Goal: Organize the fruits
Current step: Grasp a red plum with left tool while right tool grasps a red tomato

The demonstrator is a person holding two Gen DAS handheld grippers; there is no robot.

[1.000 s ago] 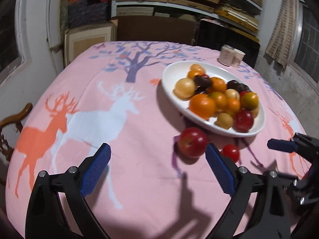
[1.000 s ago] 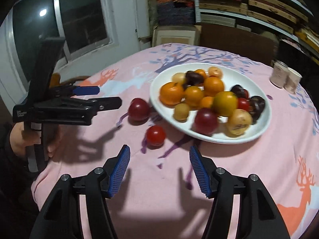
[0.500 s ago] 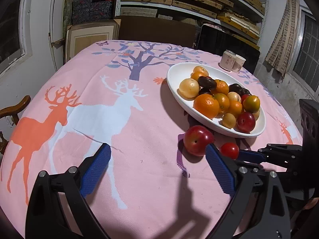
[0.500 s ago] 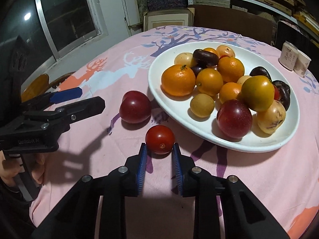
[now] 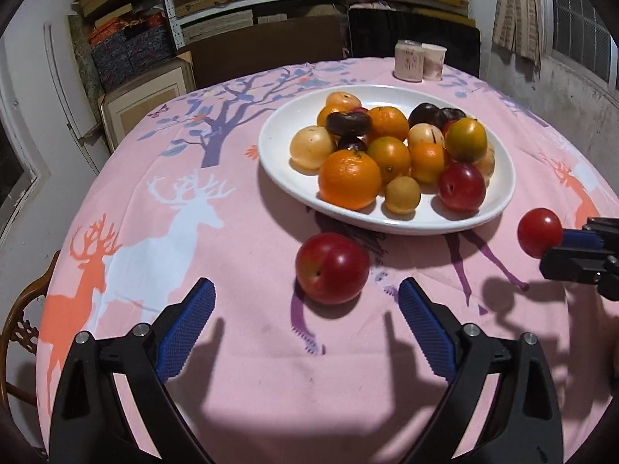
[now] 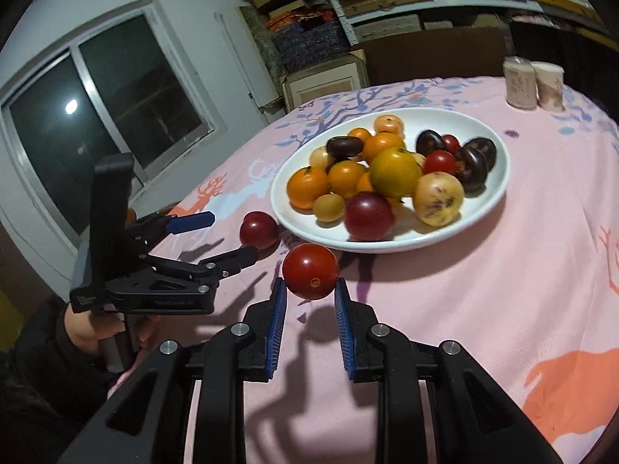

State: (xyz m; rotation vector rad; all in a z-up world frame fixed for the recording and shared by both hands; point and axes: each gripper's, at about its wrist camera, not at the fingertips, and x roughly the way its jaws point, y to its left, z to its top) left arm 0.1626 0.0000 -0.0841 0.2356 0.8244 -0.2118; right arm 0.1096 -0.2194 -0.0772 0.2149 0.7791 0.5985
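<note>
Red and glossy, a small tomato (image 6: 310,270) sits pinched between the blue pads of the right hand-held gripper (image 6: 310,290), at their very tips, lifted off the pink deer-print cloth of the desk (image 6: 503,290); its shadow falls on the cloth below it. From the left wrist view the same tomato (image 5: 539,232) shows at the end of the right hand-held gripper (image 5: 557,239), off the near right side of the white plate (image 5: 278,147) and clear of its rim.

A larger red plum (image 5: 332,268) lies on the cloth near the desk's near edge, just in front of the plate's near rim and apart from it. The left hand-held gripper (image 5: 305,301) has its jaws wide apart, with the plum ahead of the fingertips and roughly centred between them, touching neither pad. In the right wrist view this plum (image 6: 258,229) rests just left of the plate (image 6: 499,178), and the left hand-held gripper (image 6: 228,239) reaches toward it from the left edge of the desk, held by a hand (image 6: 96,332) in a dark sleeve.

Piled on the plate are oranges, yellow fruits, dark plums, a red plum and small tomatoes. Two pale cups (image 5: 419,61) stand side by side at the far edge of the desk, well apart from the plate.
</note>
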